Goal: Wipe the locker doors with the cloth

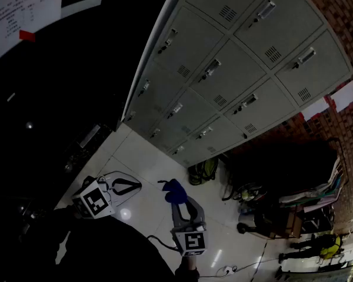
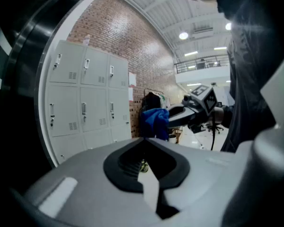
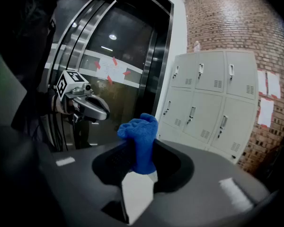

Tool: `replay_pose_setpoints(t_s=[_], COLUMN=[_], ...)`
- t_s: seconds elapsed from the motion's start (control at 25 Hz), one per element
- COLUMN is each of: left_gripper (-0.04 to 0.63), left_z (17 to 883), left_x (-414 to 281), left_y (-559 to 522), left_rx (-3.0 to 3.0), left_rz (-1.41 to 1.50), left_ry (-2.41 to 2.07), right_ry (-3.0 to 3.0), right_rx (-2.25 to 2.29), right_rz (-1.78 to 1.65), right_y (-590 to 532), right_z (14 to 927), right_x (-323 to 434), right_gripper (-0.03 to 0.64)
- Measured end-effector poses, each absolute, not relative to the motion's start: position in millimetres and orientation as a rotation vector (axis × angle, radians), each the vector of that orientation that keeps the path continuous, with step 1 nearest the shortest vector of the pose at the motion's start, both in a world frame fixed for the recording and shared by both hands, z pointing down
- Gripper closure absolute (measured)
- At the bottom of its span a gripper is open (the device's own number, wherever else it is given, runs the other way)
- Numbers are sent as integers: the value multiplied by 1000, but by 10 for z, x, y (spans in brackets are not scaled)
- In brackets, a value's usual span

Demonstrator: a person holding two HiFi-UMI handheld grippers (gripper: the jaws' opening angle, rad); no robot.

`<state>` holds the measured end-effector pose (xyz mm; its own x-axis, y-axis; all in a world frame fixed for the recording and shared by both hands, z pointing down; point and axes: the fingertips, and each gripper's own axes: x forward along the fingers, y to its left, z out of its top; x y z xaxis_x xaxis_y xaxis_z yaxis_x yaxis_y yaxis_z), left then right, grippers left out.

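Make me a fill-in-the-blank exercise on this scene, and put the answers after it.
1. The right gripper is shut on a ____ cloth.
2. The left gripper is shut, with ____ between its jaws.
3. The lockers that show here all have their doors ____.
4. The wall beside the lockers is built of ____.

Missing words: blue; nothing; closed; brick.

Bunched blue cloth (image 3: 141,143) upright; grey locker doors (image 1: 241,69) shut.
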<state>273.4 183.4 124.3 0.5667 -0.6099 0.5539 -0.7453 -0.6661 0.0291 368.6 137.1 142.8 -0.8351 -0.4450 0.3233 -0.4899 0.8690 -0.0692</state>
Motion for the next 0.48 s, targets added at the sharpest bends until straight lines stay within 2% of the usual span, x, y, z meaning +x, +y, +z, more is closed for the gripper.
replay_pose_setpoints(t_s=[0.28,0.48], left_gripper=[595,595], left_z=[984,895], left_x=[1601,1041], left_y=[1573,1447], left_rx=[2520,2504], left_rz=[685,633], left_ry=[-1227,-1333], right_ry=[-2762,-2751], right_rx=[715,665], right_rz=[87,-31], right_y=[833,511], right_z=[1039,957], right_x=[2699,2155], right_gripper=[503,503])
